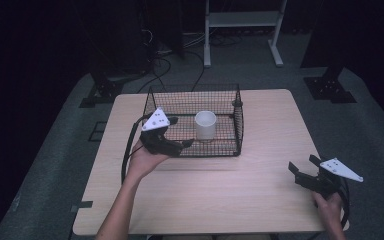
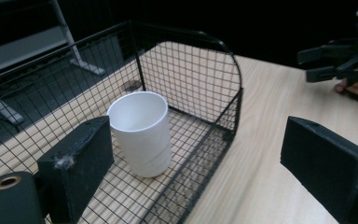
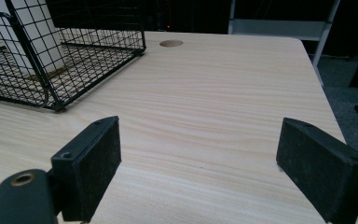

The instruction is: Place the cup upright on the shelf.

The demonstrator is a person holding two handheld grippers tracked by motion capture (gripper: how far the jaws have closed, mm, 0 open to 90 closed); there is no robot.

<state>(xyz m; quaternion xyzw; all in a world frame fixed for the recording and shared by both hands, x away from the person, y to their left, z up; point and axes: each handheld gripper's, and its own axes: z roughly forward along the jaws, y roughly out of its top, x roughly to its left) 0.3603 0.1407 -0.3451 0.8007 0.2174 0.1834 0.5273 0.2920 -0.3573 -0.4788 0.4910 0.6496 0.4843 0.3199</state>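
A black wire basket (image 1: pixel 232 131) stands on the far middle of the wooden table (image 1: pixel 205 195). Inside it a white cup (image 1: pixel 205 125) stands upright. My left gripper (image 1: pixel 180 132) is held at the basket's front left corner, jaws open and pointing right, nothing between them. In the left gripper view the cup (image 2: pixel 142 133) sits just past the left jaw, behind the mesh wall of the basket (image 2: pixel 191 79); my left gripper (image 2: pixel 196 140) straddles that wall. My right gripper (image 1: pixel 303 164) rests open near the table's front right corner, and it stands over bare wood (image 3: pixel 200 135).
The right gripper (image 2: pixel 326 63) and its hand show far off in the left gripper view. A round hole (image 3: pixel 171 43) is cut in the tabletop behind the basket (image 3: pixel 98 77). Beyond the table stand a white shelf frame (image 1: pixel 242 20), floor cables and black stand bases (image 1: pixel 330 87).
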